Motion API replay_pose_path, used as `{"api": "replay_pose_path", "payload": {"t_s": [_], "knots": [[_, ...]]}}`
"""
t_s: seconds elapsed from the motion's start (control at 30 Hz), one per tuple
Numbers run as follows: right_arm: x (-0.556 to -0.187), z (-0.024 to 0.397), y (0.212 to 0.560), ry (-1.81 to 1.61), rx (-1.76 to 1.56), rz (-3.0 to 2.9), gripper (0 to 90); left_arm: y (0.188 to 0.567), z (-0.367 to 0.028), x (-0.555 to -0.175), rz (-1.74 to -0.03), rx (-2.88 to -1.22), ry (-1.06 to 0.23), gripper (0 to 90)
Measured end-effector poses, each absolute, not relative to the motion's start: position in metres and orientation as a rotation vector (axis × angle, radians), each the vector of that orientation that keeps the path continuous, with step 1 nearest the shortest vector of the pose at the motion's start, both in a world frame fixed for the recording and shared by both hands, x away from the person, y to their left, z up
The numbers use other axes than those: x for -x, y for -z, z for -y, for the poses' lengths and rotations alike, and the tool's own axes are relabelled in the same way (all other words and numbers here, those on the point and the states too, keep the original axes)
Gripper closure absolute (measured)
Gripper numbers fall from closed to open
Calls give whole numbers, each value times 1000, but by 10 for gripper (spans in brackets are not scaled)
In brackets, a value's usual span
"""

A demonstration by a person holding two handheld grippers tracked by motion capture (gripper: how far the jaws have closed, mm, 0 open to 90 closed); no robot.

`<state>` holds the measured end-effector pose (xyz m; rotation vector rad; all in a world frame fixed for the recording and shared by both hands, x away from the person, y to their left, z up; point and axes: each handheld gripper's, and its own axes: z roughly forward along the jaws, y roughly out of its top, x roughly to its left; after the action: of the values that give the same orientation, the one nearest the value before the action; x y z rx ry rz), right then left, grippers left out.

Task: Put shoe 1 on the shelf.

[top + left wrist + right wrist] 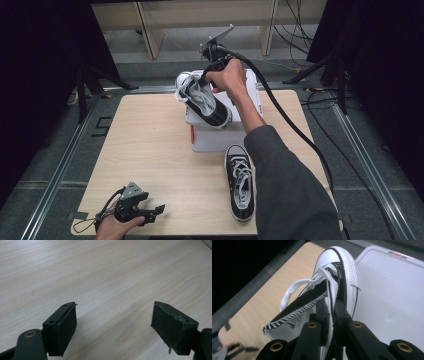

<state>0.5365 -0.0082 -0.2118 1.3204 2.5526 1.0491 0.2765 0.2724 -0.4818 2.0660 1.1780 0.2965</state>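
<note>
While lifted above the white box (220,135), black sneaker (204,102), inner label unreadable.

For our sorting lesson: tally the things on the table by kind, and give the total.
Black-and-white high-top sneakers: 2, the held sneaker and the sneaker lying on the table
White shoebox: 1
Total: 3

Black-and-white sneaker (202,102) hangs tilted above white box (215,142).

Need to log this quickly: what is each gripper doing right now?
Left gripper: open, holding nothing, low over the table.
Right gripper: shut on the black-and-white sneaker, pinching its collar above the white box.
</note>
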Motion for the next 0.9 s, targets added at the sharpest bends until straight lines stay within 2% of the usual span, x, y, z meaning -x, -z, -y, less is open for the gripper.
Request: {"api": "replay_pose_path", "payload": {"t_s": [0.5, 0.9], "knots": [[-591, 30, 222, -1044, -1534, -2321, 855, 483, -270, -275, -1157, -2068, -283, 197], [-604, 50, 241, -1237, -1692, -2177, 850, 482, -269, -275, -1131, -2080, -289, 197]]}}
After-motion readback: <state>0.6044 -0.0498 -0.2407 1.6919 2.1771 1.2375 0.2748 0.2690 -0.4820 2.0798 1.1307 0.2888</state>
